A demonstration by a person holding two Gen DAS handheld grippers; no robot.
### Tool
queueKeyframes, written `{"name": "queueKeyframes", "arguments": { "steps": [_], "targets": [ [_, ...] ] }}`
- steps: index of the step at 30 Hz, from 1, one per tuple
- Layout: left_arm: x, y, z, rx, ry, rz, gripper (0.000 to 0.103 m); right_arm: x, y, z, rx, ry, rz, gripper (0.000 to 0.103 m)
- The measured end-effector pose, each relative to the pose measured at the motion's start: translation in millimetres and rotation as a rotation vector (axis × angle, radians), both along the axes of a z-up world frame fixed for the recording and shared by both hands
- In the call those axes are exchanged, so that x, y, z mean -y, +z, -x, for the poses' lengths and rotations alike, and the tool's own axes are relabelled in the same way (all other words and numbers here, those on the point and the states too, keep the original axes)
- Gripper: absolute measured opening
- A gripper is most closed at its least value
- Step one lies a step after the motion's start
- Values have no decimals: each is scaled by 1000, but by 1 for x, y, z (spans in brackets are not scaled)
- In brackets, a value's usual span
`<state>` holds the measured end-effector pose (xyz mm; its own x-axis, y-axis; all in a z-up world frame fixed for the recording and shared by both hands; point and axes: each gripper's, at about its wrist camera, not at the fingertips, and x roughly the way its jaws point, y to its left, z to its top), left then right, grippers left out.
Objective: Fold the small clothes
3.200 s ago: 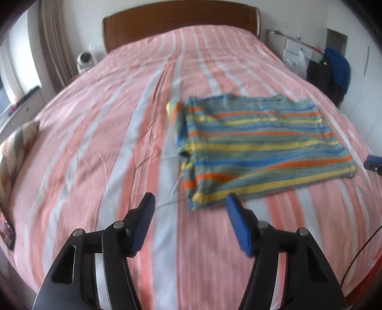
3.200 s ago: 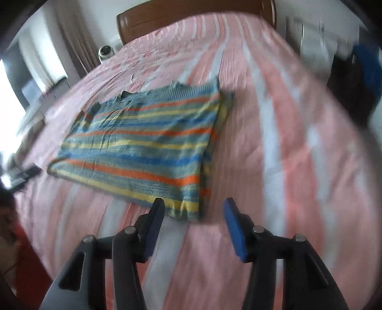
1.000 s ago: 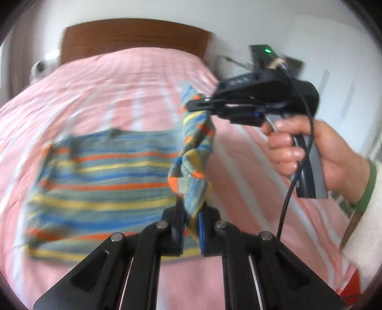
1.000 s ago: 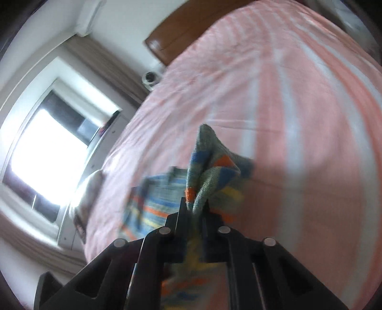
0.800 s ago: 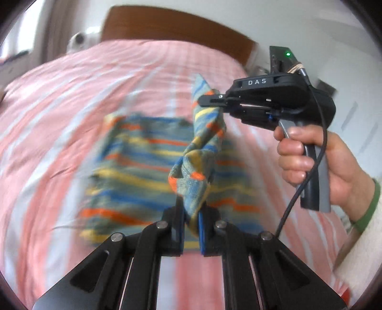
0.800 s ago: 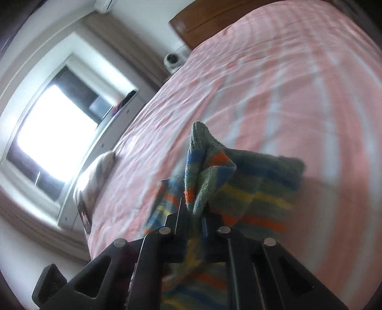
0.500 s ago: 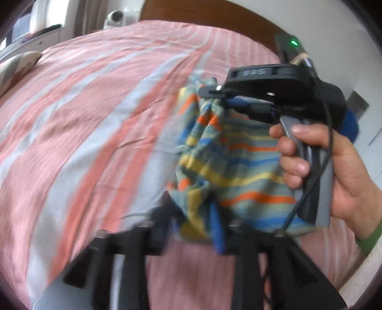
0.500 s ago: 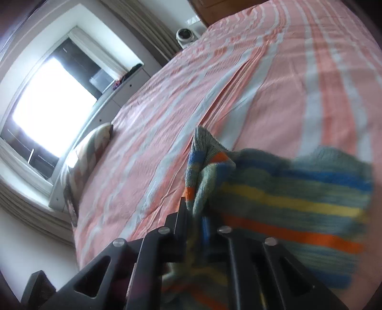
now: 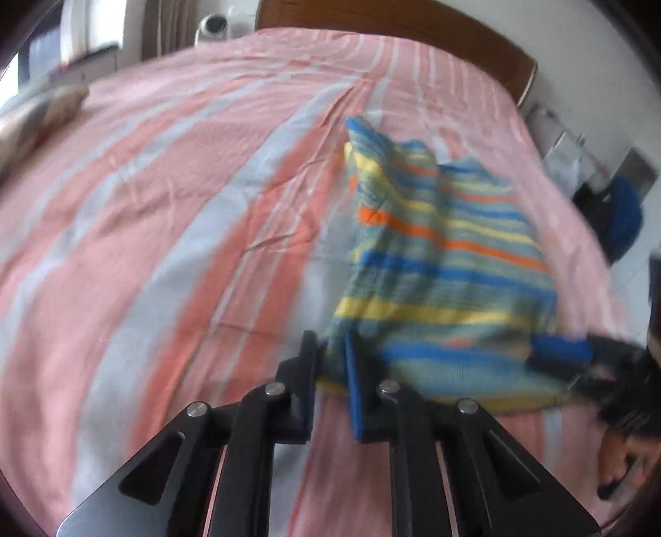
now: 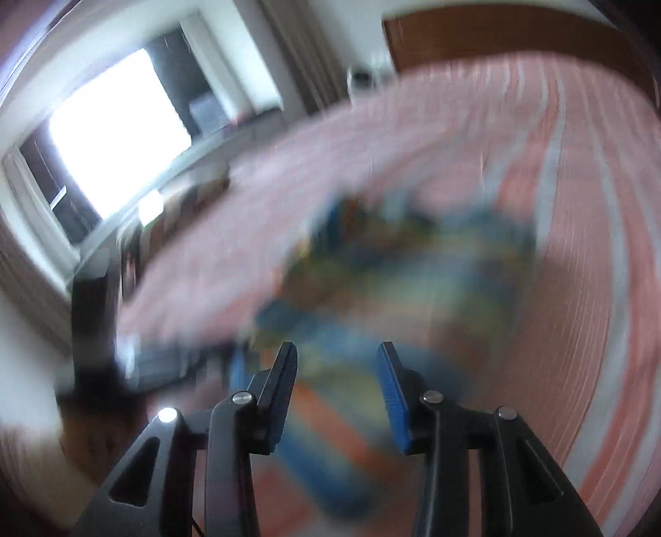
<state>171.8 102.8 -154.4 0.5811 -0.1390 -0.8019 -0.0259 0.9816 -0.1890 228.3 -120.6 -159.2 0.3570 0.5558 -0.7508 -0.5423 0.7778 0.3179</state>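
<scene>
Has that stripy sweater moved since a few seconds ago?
Yes. The striped sweater has been folded over leftward; against the headboard it is narrower.

Blue-yellow-orange striped sweater [image 9: 446, 264], pink-and-grey striped bedspread [image 9: 165, 215]

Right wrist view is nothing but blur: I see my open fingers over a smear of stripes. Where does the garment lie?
Observer: The left wrist view shows the blue, yellow and orange striped knit garment lying on the pink and grey striped bedcover, its far end bunched up.
Operator: And the left gripper?
Observer: The left gripper is closing, with the garment's near corner between its fingers.
Operator: Where is my right gripper against the cloth?
Observer: The right gripper is opening with nothing between its fingers. It sits at the garment's near right edge; I cannot tell whether it touches.
</scene>
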Motion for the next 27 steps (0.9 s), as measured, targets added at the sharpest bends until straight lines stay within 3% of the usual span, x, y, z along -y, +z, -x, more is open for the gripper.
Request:
{"name": "queueKeyframes", "arguments": {
  "steps": [2, 3, 4, 5, 8, 10, 11, 13, 18, 23, 27],
  "targets": [
    [2, 2, 1, -8, -9, -38, 14, 6, -39, 18, -46, -33, 112, 26],
    [-1, 4, 2, -12, -1, -44, 23, 13, -39, 27, -2, -58, 90, 25],
    [-4, 8, 5, -19, 17, -51, 41, 16, -37, 30, 2, -85, 96, 25],
    [-8, 11, 7, -24, 39, -59, 48, 18, -33, 32, 3, -115, 105, 25],
    [-18, 29, 27, -9, 52, -63, 67, 22, -17, 50, 55, -232, 196, 37],
    [-16, 33, 32, 3, 36, -95, 80, 21, -3, 71, 82, -274, 240, 57],
    [-14, 36, 36, 10, 26, -115, 83, 23, 3, 79, 97, -288, 257, 73],
    [-8, 41, 46, 25, 0, -140, 85, 21, 15, 100, 153, -335, 311, 83],
    [3, 50, 67, 56, -25, -143, 87, 20, 37, 133, 212, -429, 438, 84],
    [3, 51, 80, 65, -8, -114, 88, 24, 49, 150, 261, -493, 508, 84],
    [7, 50, 86, 73, -12, -137, 88, 24, 54, 167, 286, -504, 542, 84]
  ]
}}
